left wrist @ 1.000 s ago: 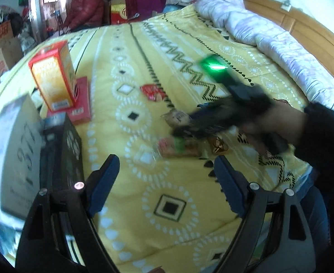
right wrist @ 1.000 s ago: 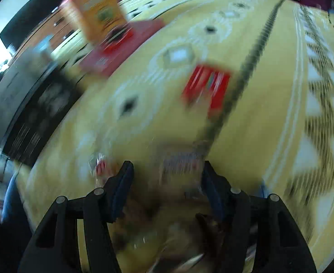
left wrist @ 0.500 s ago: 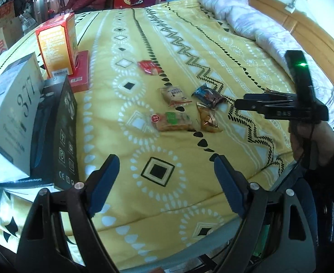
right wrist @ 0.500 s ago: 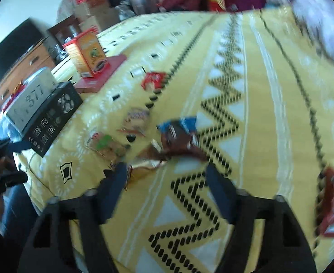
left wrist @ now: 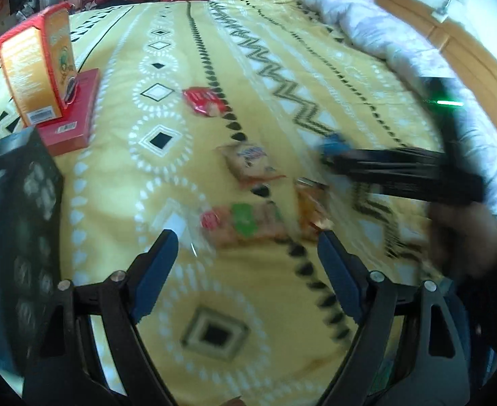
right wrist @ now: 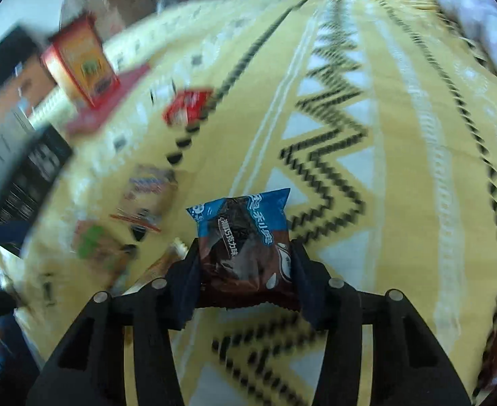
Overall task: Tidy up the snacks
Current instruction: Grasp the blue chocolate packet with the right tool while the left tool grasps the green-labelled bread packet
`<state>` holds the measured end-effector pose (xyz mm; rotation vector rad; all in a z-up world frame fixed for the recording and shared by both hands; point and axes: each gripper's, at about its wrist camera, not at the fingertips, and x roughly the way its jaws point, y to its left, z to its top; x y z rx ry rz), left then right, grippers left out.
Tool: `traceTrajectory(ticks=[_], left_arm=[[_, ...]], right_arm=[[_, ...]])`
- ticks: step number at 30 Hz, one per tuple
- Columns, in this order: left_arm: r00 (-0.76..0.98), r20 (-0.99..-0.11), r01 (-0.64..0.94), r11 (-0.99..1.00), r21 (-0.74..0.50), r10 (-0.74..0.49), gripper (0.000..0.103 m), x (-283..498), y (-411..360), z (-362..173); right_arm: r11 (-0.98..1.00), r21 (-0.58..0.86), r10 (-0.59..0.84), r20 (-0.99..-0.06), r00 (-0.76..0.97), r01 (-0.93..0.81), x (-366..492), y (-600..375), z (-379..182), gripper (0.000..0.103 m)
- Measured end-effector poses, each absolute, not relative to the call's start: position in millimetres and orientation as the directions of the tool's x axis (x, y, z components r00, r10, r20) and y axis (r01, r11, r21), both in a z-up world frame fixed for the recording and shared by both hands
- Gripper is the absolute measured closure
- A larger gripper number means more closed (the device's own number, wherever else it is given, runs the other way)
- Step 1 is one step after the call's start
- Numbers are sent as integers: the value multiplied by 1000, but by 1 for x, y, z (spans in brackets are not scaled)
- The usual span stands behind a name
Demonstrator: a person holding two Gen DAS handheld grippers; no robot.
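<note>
One blue-and-brown snack packet sits clamped in our right gripper, whose jaws just closed, above the bed; our left gripper hangs spread wide, empty, over a green-labelled snack.

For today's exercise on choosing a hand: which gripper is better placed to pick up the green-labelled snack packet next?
Left. The left gripper hangs open just before the green-labelled snack packet; the right gripper is shut on the blue-and-brown chocolate snack packet.

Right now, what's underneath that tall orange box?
The orange box stands upright on a flat red box, which lies on the yellow bedspread. The part of the red box under it is covered.
</note>
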<state>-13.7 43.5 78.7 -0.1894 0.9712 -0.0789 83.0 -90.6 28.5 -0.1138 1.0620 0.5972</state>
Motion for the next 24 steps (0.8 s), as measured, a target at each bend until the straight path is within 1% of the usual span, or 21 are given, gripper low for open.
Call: traceTrajectory(ticks=[3,5,6,7,8,9,10,11,12,13,14,17,19,21,24], left_arm=[[527,-845,-20,992,-121,-92,18,1,41,55],[470,-873,-5,989,-145,-126,19,5,38,40],[467,-873,3,987,-161,-144,19,1,34,39],[462,-866,37,980,-197,-192,19,-5,26,43],[444,-856,86,963,-256,-267,19,-11,18,48],[397,-831,162,921,-356,-391,20,-21,6,56],[353,-806,208,880,-427,-475,23,-29,-1,61],[326,-780,243,845,-476,-534,27,-38,-5,69],[336,-770,258,839,-479,-543,27,-47,-5,78],[358,-766,261,845,-467,-534,28,-51,-3,86],[400,-770,258,867,-426,-497,27,-54,1,96],[515,-800,227,949,-219,-307,26,-46,4,106],[517,-806,207,955,-211,-290,26,-32,5,97],[490,-831,192,963,-192,-263,27,-19,0,79],[465,-858,173,973,-154,-218,31,-4,-11,53]], right_arm=[[841,270,469,-796,383,-468,57,-125,48,50],[841,304,487,-786,381,-447,37,-143,51,50],[841,313,490,-786,377,-441,29,-148,50,50],[842,320,491,-787,373,-434,21,-154,49,50],[848,324,486,-792,370,-420,11,-161,46,50],[850,329,485,-793,369,-411,5,-163,45,50],[852,337,486,-793,366,-401,1,-167,44,50],[853,347,489,-792,365,-389,-3,-171,42,50],[854,361,494,-789,365,-375,-7,-175,41,50],[853,372,500,-784,367,-367,-9,-179,40,50],[850,383,508,-778,371,-361,-12,-181,41,50],[846,396,519,-764,382,-357,-15,-184,44,50],[844,396,522,-761,386,-361,-16,-184,46,50],[851,379,508,-771,385,-365,-17,-181,47,50],[850,383,509,-772,379,-362,-20,-180,46,50]])
